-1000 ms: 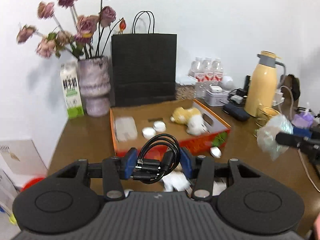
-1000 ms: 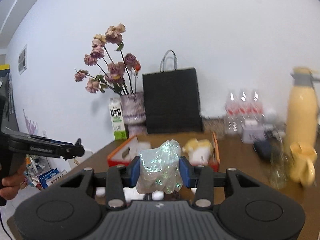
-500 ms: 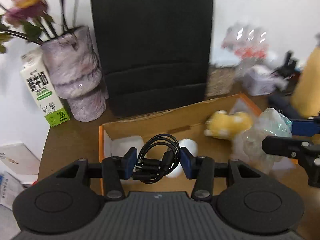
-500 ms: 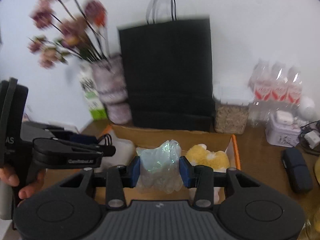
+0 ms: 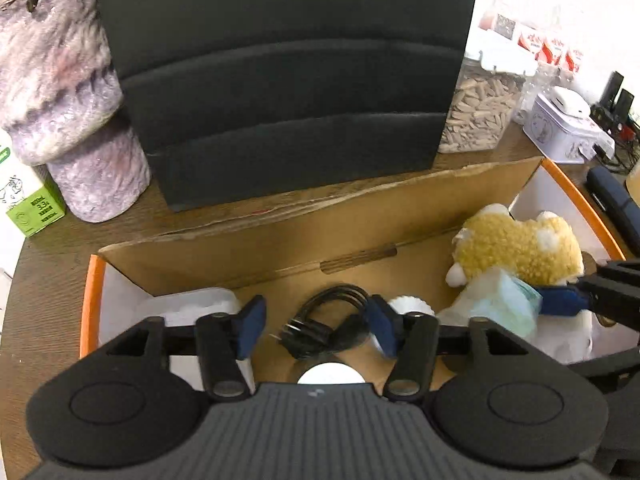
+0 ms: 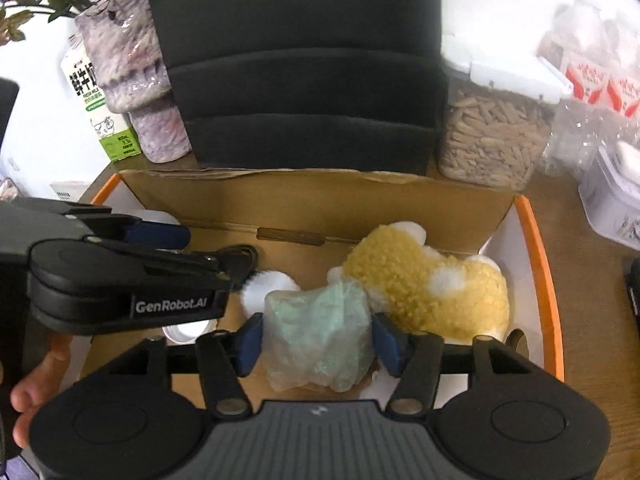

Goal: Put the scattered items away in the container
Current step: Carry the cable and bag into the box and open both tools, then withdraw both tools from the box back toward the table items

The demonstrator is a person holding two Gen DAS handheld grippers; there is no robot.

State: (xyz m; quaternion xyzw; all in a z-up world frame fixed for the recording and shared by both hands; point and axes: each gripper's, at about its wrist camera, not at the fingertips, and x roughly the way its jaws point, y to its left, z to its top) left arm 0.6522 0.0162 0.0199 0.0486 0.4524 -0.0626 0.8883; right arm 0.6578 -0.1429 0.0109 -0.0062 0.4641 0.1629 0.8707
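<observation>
Both grippers hang over the open cardboard box [image 5: 400,204], tilted down into it so that whatever they let go lands inside rather than on the wooden surface [image 5: 60,248].

The left gripper [image 5: 316,326] has its jaws opening. The coiled black cable [image 5: 328,328] lies between them; the left pad stands clear of it, and whether the right pad touches it I cannot tell. It looks released, over the box floor near the white round lids [image 5: 412,304].

The right gripper [image 6: 316,338] is opening too. The crumpled, translucent plastic bag [image 6: 320,336] fills the gap between its pads — the wad springs out as they part, so contact is hard to rule out, though the grip reads as let go. It sits against the yellow plush toy [image 6: 432,284] at the right end.

Behind the box stand a black paper bag [image 6: 296,60] and a vase [image 6: 132,80].
</observation>
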